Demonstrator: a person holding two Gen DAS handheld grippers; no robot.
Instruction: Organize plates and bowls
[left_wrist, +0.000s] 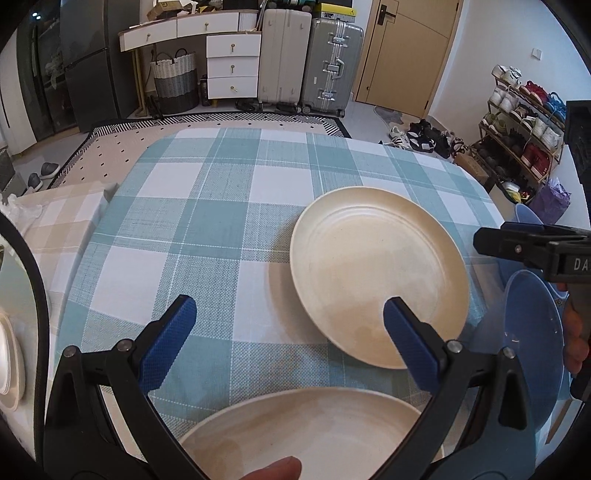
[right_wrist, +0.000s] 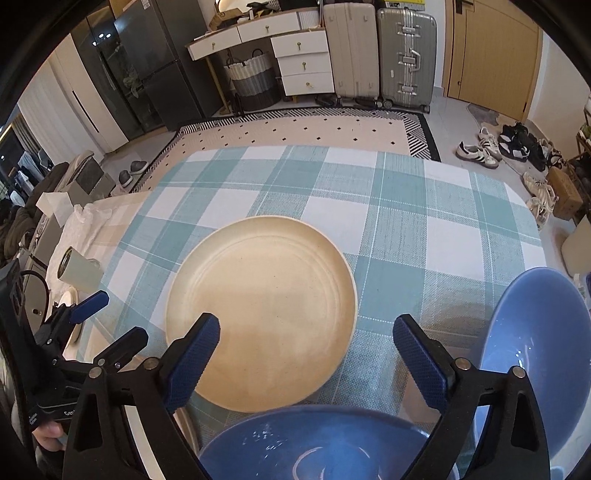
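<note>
Person's standing at a table w/ a teal-and-white checked cloth (right_wrist: 388, 229), a gripper in each hand. Right gripper (right_wrist: 306, 354) is hanging over the table w/ its blue pads spread wide, nothing pinched btwn them; a cream plate (right_wrist: 258, 310) is lying flat on the cloth under and just ahead of it. A blue bowl (right_wrist: 314, 446) is sitting right below that gripper, at the near edge, and a 2nd blue bowl (right_wrist: 535, 354) is sitting off to the right, apart from the plate. Left gripper (left_wrist: 290, 325) is also spread open, empty, hovering over bare cloth; its right pad is overlapping the same cream plate in the view, can't tell if touching. Another cream plate (left_wrist: 314, 432) is lying just beneath the left gripper, near the person. More pale dishes (left_wrist: 9, 369) are sitting at the far left edge, partly hidden.
</note>
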